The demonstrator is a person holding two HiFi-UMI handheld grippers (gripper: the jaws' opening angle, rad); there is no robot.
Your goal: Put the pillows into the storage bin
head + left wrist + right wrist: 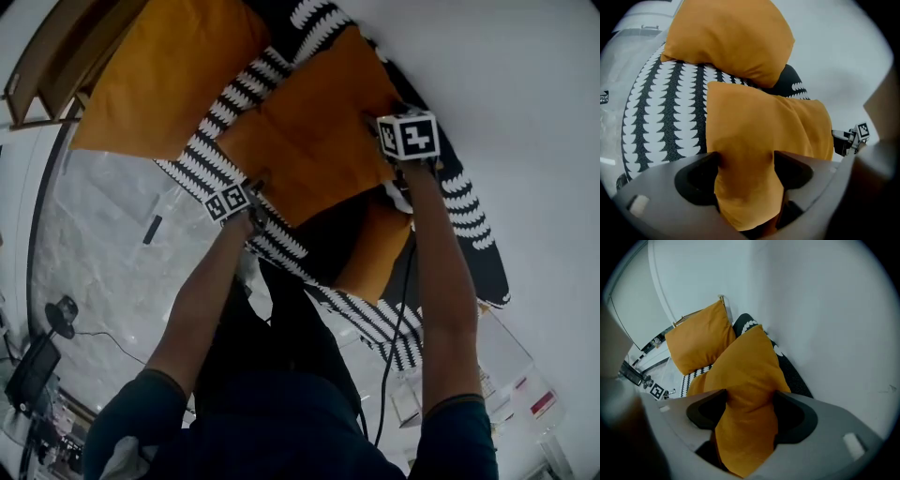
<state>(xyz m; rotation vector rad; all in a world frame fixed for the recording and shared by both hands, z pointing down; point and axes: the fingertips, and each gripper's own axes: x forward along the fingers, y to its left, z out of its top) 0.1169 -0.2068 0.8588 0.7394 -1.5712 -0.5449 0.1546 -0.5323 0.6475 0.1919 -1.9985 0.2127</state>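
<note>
Head view: arms (202,300) outstretched onto pillow (309,131)

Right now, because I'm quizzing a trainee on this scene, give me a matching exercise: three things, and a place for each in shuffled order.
Things:
1. nearer orange pillow
2. farther orange pillow
3. black-and-white patterned fabric

Places:
A. under both pillows
B. lying clear of both grippers
C. edges between the jaws of the left gripper and the right gripper

Pairs: 1-C, 2-B, 3-A
</note>
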